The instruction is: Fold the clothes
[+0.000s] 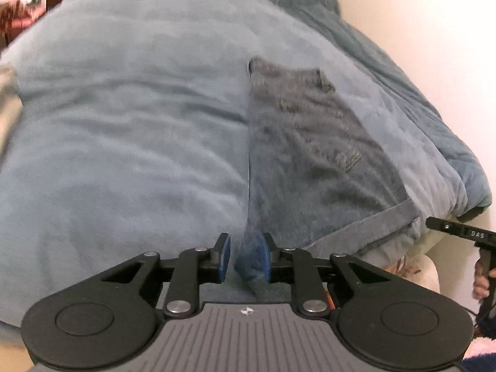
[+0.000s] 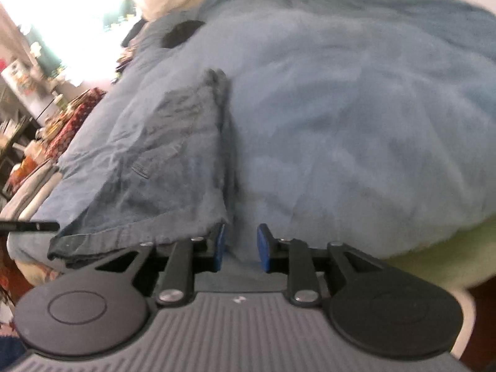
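Denim shorts (image 1: 316, 155) folded on blue blanket (image 1: 124, 124), long axis away from me, hem nearest. My left gripper (image 1: 245, 260) slightly apart, fabric between pads; right gripper (image 2: 240, 248) apart, empty, beside hem.

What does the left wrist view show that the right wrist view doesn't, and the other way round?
Left wrist only: garment cloth between the left hand-held gripper pads, a white wall beside the bed, and a hand on the other tool. Right wrist only: the right hand-held gripper open with nothing between its pads, a bright window and cluttered shelves. Both: the folded blue-grey garment on the light blue blanket.
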The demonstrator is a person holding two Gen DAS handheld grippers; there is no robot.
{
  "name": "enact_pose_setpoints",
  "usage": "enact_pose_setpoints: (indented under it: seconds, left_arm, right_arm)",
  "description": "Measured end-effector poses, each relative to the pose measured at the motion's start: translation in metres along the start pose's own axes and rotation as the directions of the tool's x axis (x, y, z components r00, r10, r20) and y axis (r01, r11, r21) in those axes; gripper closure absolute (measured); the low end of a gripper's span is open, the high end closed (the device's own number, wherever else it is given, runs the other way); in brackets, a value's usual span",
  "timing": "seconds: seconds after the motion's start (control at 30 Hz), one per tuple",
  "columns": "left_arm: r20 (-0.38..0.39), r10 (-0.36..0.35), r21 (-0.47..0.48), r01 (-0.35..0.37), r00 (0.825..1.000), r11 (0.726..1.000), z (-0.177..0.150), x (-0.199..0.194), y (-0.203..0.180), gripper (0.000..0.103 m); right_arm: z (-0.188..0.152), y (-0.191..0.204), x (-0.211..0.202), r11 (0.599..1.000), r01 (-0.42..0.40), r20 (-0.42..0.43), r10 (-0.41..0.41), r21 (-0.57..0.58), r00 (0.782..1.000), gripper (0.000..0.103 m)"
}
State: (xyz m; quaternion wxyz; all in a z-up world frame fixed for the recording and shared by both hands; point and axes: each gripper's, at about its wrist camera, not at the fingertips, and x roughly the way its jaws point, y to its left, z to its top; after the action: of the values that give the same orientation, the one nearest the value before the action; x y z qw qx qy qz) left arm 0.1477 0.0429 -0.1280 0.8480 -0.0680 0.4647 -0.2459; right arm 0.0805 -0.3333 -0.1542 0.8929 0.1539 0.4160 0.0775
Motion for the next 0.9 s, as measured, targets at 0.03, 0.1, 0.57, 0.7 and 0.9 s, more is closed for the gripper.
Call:
enact_pose_setpoints:
  seconds: [0.03, 0.1, 0.57, 0.7, 0.9]
  left_arm:
    - [0.018, -0.003, 0.013, 0.002, 1.000, 1.000, 0.005, -0.005, -0.003, 0.084]
    - [0.046, -0.006, 0.048, 0.004, 0.999, 0.999, 0.014, -0.010, -0.012, 0.084]
    - [0.018, 0.041, 0.143, -0.043, 0.999, 0.989, 0.105, 0.088, -0.034, 0.084]
    - [0.010, 0.049, 0.097, -0.049, 0.999, 0.994, 0.160, 0.122, -0.024, 0.084]
    - [-0.029, 0.031, 0.034, -0.030, 0.999, 0.999, 0.206, 0.162, -0.017, 0.082]
  right_arm:
    - [0.005, 0.004, -0.003, 1.000, -0.012, 0.008, 0.012, -0.025, 1.000, 0.077]
    - [0.018, 0.020, 0.001, 0.997, -0.018, 0.012, 0.019, -0.080, 1.000, 0.074]
    - [0.155, 0.028, 0.103, 0.962, -0.016, 0.016, 0.021, -0.274, 1.000, 0.073]
    - [0.188, 0.035, 0.140, 0.963, -0.025, -0.013, 0.023, -0.269, 1.000, 0.073]
    - [0.226, 0.053, 0.197, 0.967, -0.061, -0.070, 0.044, -0.248, 0.997, 0.073]
